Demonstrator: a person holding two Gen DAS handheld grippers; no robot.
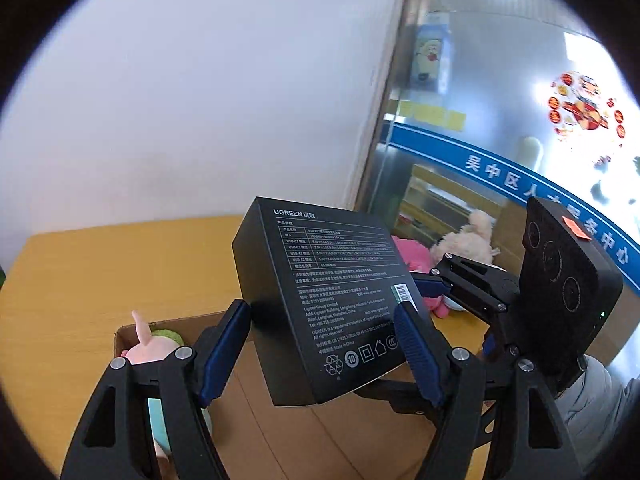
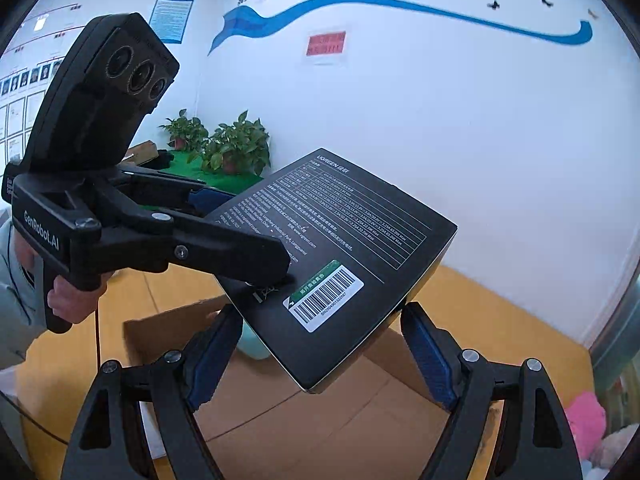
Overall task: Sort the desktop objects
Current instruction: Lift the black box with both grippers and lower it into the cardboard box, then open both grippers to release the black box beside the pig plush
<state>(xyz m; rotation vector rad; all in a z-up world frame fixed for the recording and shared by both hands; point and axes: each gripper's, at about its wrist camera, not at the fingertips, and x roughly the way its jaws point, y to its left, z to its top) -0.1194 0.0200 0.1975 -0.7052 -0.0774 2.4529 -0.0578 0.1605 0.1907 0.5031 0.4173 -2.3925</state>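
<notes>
Gripping opposite edges, the left gripper (image 1: 324, 344) and right gripper (image 2: 320, 356) both clench a flat black UGREEN box (image 1: 328, 300), tilted, white spec table and barcode label facing up, held above an open cardboard box (image 2: 168, 332) below the tongs

Both handheld grippers are showing black frames, silver screw heads and ribbed blue pads. The left gripper (image 2: 224, 236) is bearing white "GenRobot.AI" lettering; the right gripper (image 1: 436, 280) is wearing an orange sticker. A pale grey sleeve (image 2: 12, 276) is showing at mid-left.
</notes>
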